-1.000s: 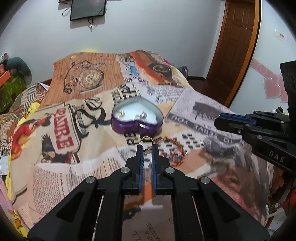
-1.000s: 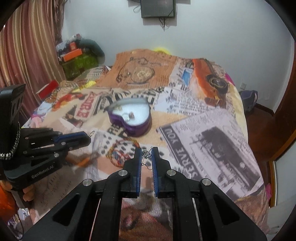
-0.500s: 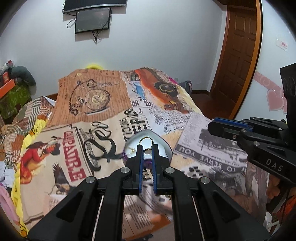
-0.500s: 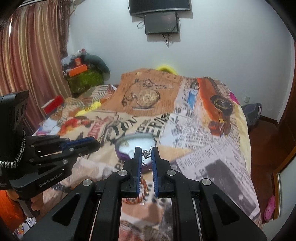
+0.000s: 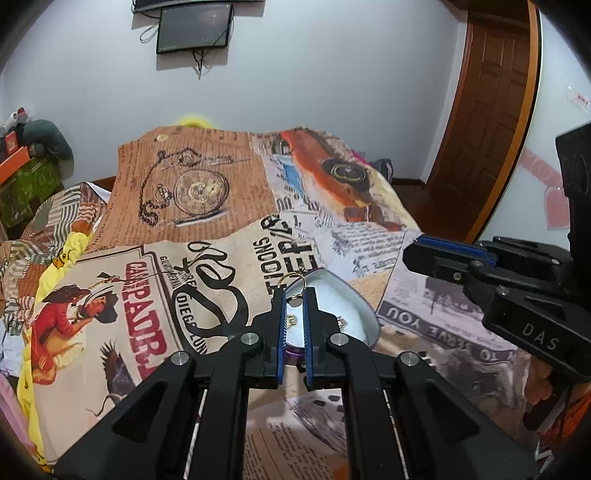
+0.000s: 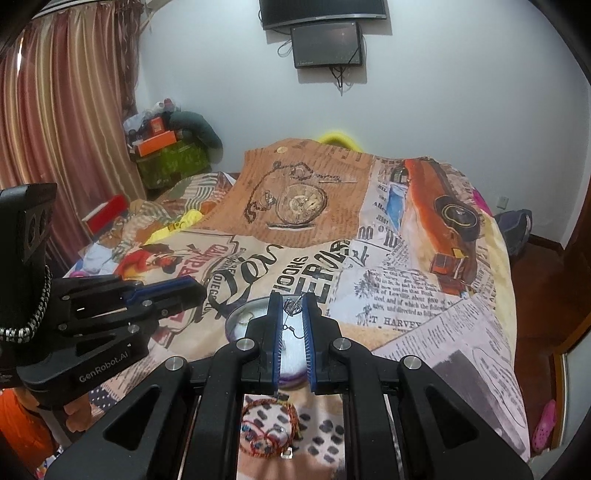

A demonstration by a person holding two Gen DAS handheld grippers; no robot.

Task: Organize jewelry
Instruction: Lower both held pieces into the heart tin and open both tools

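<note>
My left gripper (image 5: pixel 293 291) is shut on a gold hoop earring (image 5: pixel 291 282) and holds it above the open purple heart-shaped tin (image 5: pixel 354 314) on the bed. Small pieces lie on the tin's pale floor. My right gripper (image 6: pixel 291 301) is shut on a silver earring (image 6: pixel 291 306) with a thin hook, also above the tin (image 6: pixel 240 321). A red and orange beaded bracelet (image 6: pixel 267 432) lies on the bedspread below my right gripper. Each gripper shows from the side in the other's view: the right (image 5: pixel 417 254), the left (image 6: pixel 195 291).
The bed carries a newspaper-print spread (image 5: pixel 207 192). Clutter and boxes (image 6: pixel 166 147) stand at the far left by the curtain. A wooden door (image 5: pixel 491 110) is at the right. A screen (image 5: pixel 194 29) hangs on the back wall.
Both grippers have lifted off the bedspread with their earrings and moved forward over the heart tin. The bracelet now lies behind and below them.
</note>
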